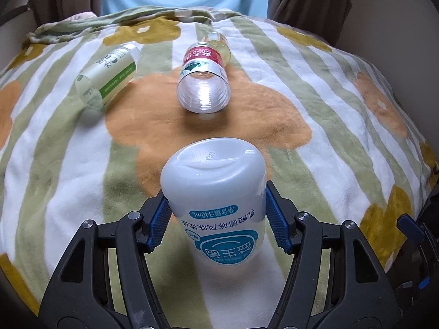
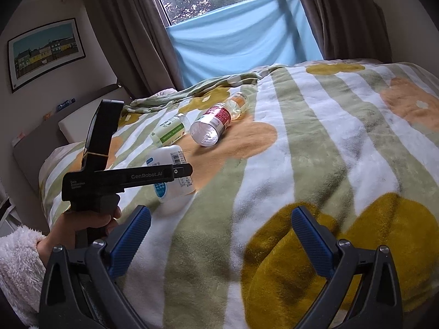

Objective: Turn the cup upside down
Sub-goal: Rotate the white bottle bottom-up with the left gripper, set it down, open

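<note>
A white plastic cup (image 1: 214,192) with blue print stands bottom up on the flowered blanket (image 1: 329,137), its lettering upside down. My left gripper (image 1: 216,200) is shut on its sides, a blue pad on each flank. From the right wrist view the same white cup (image 2: 170,161) shows behind the black body of the left gripper (image 2: 126,176), which a hand (image 2: 90,224) holds. My right gripper (image 2: 221,219) hangs open over the blanket's near part with nothing between its fingers.
A clear cup with a red label (image 1: 204,82) lies on its side mid-blanket, mouth toward me, and a green-labelled cup (image 1: 107,79) lies to its left. A small clear container (image 1: 219,44) lies behind them. A headboard (image 2: 35,142) and curtains (image 2: 131,41) border the bed.
</note>
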`<state>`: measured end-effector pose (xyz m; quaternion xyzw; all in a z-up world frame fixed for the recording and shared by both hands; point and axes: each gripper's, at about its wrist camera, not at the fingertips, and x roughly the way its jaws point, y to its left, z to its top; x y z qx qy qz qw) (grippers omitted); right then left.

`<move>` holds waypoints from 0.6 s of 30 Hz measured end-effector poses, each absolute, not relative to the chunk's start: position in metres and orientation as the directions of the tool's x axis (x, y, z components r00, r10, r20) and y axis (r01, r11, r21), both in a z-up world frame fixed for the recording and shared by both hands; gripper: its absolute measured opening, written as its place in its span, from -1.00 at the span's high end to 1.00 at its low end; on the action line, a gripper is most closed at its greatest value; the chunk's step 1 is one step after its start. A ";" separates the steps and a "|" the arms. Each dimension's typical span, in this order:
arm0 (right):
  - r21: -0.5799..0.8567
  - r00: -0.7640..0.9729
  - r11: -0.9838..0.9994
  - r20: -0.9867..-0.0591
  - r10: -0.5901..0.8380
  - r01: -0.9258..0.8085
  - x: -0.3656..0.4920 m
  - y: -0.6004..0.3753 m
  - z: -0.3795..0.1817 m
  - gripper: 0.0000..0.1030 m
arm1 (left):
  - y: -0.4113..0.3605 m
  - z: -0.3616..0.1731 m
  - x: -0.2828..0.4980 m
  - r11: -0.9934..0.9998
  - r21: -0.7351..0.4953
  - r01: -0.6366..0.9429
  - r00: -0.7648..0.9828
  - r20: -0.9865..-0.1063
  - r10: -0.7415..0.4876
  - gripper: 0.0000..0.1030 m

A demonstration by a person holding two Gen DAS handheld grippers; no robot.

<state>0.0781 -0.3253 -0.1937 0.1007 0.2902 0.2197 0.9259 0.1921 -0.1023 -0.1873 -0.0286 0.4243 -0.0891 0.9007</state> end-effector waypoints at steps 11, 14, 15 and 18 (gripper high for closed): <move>0.309 0.728 0.881 -0.498 0.471 -0.358 0.078 -0.319 -0.194 -0.99 | -0.108 -0.188 0.190 0.982 -0.115 0.151 0.546 -0.818 -0.180 -0.12; 0.312 0.729 0.882 -0.498 0.469 -0.354 0.078 -0.321 -0.195 -0.99 | -0.111 -0.186 0.190 0.983 -0.091 0.162 0.552 -0.817 -0.167 -0.12; 0.313 0.730 0.881 -0.497 0.469 -0.354 0.078 -0.321 -0.195 -0.99 | -0.112 -0.186 0.190 0.983 -0.084 0.164 0.554 -0.817 -0.162 -0.13; 0.313 0.730 0.882 -0.497 0.469 -0.353 0.077 -0.323 -0.195 -0.99 | -0.115 -0.187 0.189 0.985 -0.065 0.162 0.554 -0.820 -0.145 -0.20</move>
